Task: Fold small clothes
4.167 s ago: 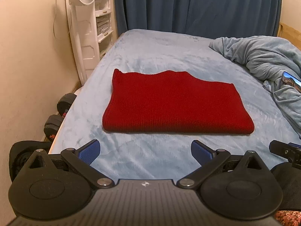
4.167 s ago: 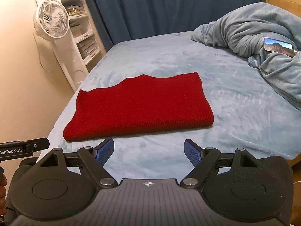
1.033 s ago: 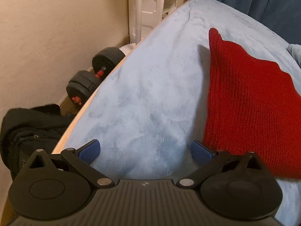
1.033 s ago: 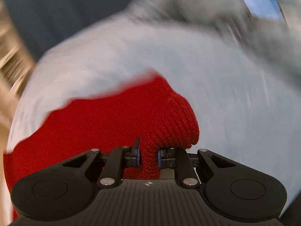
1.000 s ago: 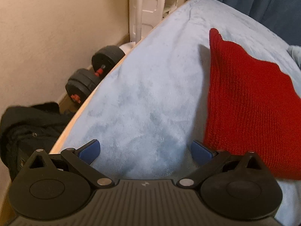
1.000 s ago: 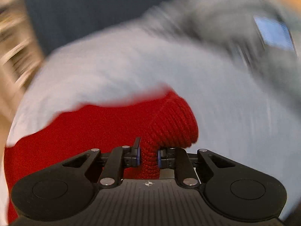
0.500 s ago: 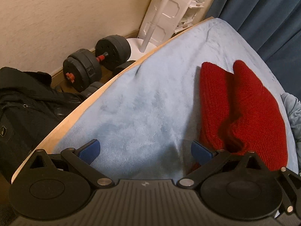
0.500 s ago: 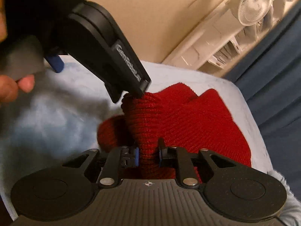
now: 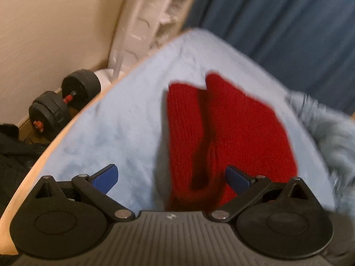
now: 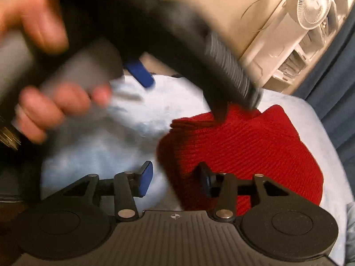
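A red knit garment (image 9: 239,128) lies folded over on itself on the light blue bed cover (image 9: 124,119), with a dark crease down its middle. My left gripper (image 9: 170,177) hangs open just above the garment's near end, nothing between its fingers. In the right wrist view the same garment (image 10: 244,150) lies ahead and to the right. My right gripper (image 10: 175,180) has its jaws opening; the cloth's folded edge lies between them, but the pads do not press on it. A hand (image 10: 51,108) holds the blurred left gripper above, one of its blue pads (image 10: 139,73) showing.
Black dumbbells (image 9: 64,102) and a black bag (image 9: 11,155) lie on the floor left of the bed's wooden edge (image 9: 33,166). A white fan (image 10: 315,2) and shelf unit (image 9: 155,11) stand by the wall. A bunched grey-blue blanket (image 9: 332,133) lies at the right, before a blue curtain (image 9: 288,22).
My right gripper carried the garment's right end over to the left, laying it double, and its jaws have parted off the cloth. My left gripper has risen and turned toward the garment.
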`<action>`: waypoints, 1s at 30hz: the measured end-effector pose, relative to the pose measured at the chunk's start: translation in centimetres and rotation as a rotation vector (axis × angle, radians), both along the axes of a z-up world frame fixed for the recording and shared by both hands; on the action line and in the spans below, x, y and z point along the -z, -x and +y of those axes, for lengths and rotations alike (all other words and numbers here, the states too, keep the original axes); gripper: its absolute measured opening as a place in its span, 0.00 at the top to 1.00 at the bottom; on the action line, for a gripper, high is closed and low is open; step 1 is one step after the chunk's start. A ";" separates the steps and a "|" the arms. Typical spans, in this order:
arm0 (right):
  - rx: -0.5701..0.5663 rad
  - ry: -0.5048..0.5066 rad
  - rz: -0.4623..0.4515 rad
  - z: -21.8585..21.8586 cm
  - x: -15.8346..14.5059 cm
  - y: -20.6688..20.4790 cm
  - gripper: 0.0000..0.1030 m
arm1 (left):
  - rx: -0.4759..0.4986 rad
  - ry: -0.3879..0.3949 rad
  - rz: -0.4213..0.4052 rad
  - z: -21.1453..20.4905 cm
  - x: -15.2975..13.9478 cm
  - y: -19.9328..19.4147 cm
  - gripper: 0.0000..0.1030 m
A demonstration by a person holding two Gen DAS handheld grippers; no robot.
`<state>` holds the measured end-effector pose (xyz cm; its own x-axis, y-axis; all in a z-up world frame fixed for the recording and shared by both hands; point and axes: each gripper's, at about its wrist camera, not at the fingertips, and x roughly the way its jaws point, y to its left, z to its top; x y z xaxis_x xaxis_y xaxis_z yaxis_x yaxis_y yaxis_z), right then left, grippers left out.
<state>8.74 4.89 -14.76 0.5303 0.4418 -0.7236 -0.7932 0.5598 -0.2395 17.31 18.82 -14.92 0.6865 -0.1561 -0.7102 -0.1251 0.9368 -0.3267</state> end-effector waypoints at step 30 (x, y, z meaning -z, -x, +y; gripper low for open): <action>0.776 -0.578 0.109 -19.8 -11.3 12.7 0.27 | 0.068 -0.343 -0.073 -8.6 -10.9 18.3 0.00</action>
